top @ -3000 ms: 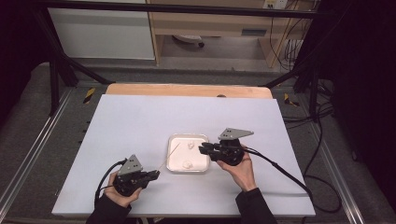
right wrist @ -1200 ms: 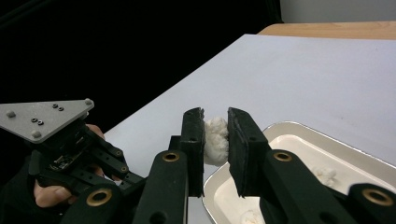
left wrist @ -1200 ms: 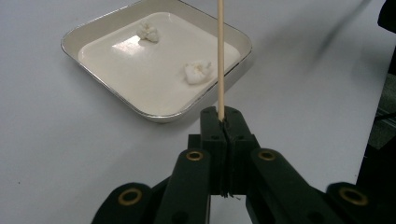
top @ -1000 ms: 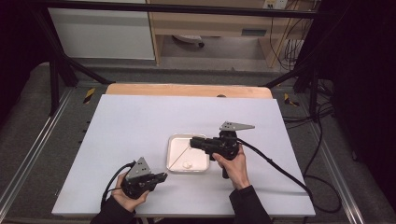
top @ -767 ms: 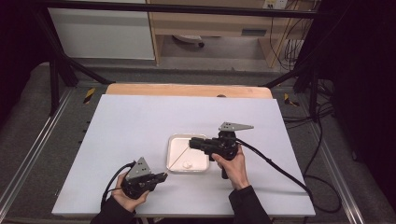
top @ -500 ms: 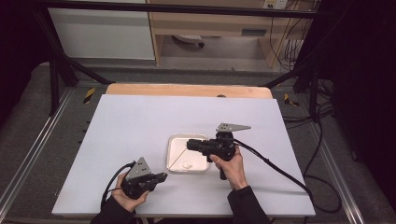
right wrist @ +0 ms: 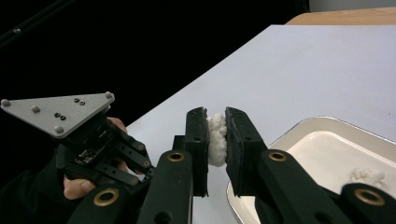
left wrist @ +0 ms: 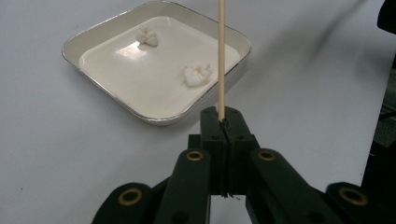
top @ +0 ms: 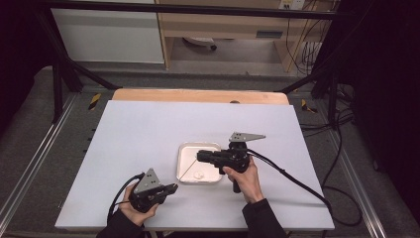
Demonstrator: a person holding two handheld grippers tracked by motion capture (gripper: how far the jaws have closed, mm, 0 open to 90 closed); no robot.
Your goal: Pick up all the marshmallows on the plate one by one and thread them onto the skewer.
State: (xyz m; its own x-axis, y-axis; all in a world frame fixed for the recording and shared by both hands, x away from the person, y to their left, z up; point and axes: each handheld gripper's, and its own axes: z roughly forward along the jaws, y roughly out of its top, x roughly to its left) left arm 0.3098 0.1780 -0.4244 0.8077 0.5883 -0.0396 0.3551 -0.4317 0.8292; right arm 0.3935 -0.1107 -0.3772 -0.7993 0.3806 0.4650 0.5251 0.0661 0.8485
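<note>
Since earlier frames: right gripper [top: 199, 156] moved left over tray [top: 184, 148], white piece lifted; left gripper [top: 174, 187] shifted slightly right, now steady.

Desk [top: 148, 129]: wide bare room left and beyond tray; near edge just behind both hands.

Tray at desk centre; two white lumps [left wrist: 197, 74] lie inside.

Right jaws narrow, pinching white piece [right wrist: 216, 138] above tray's near rim. Left jaws tight on skewer [left wrist: 221, 56], tip over tray.

Step, likely: thread piece onto skewer. Align tip with piece centre, push along skewer axis, avoid crushing.
</note>
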